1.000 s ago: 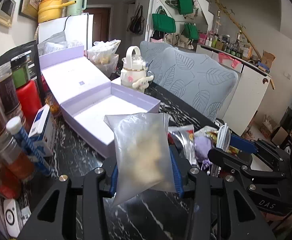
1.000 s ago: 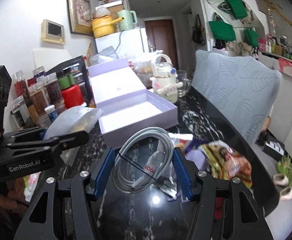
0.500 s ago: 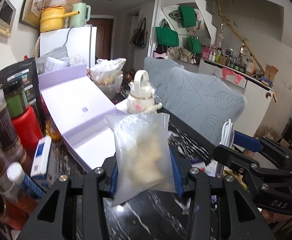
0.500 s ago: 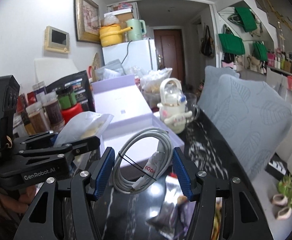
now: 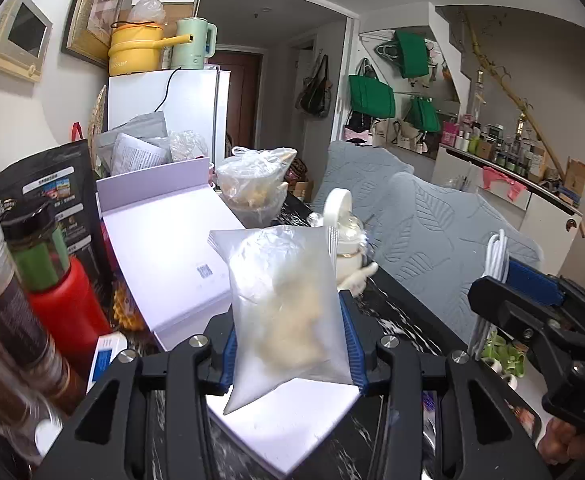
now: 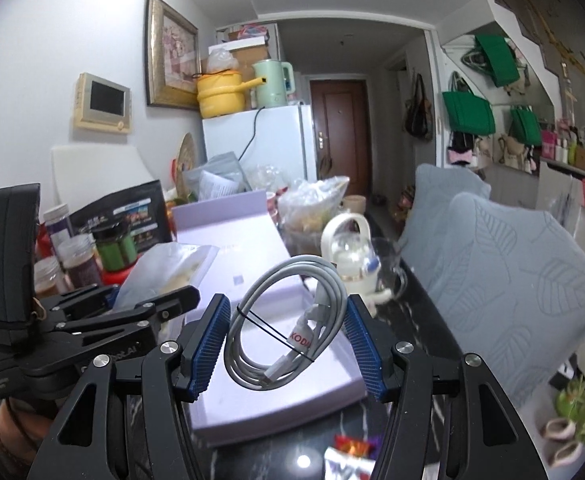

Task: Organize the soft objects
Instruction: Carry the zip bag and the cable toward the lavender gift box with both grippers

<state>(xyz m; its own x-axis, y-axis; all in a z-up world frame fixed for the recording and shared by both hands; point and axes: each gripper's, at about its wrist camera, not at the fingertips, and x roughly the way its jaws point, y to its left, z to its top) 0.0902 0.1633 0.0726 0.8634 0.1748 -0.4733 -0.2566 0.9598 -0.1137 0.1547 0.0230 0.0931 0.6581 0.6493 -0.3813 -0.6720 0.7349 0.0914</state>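
My left gripper [image 5: 292, 344] is shut on a clear plastic bag [image 5: 288, 312] with pale soft contents, held above the open lilac box [image 5: 292, 436]. The bag also shows in the right wrist view [image 6: 172, 272]. My right gripper [image 6: 288, 344] is shut on a coiled grey-white cable [image 6: 284, 332] tied with a black band, held over the same box [image 6: 252, 400]. The cable shows edge-on in the left wrist view [image 5: 492, 280], right of the bag.
Spice jars [image 5: 8, 300] and a red bottle [image 5: 64, 312] crowd the left. A white character bottle [image 6: 348, 256] and a filled plastic bag [image 5: 252, 184] stand behind the box. Grey chairs [image 6: 512, 280] line the black marble table's right side. Snack packets [image 6: 348, 452] lie near the front.
Both grippers have risen and moved forward over the lilac box, each still holding its item. The snack packets on the table have dropped out of the left view.
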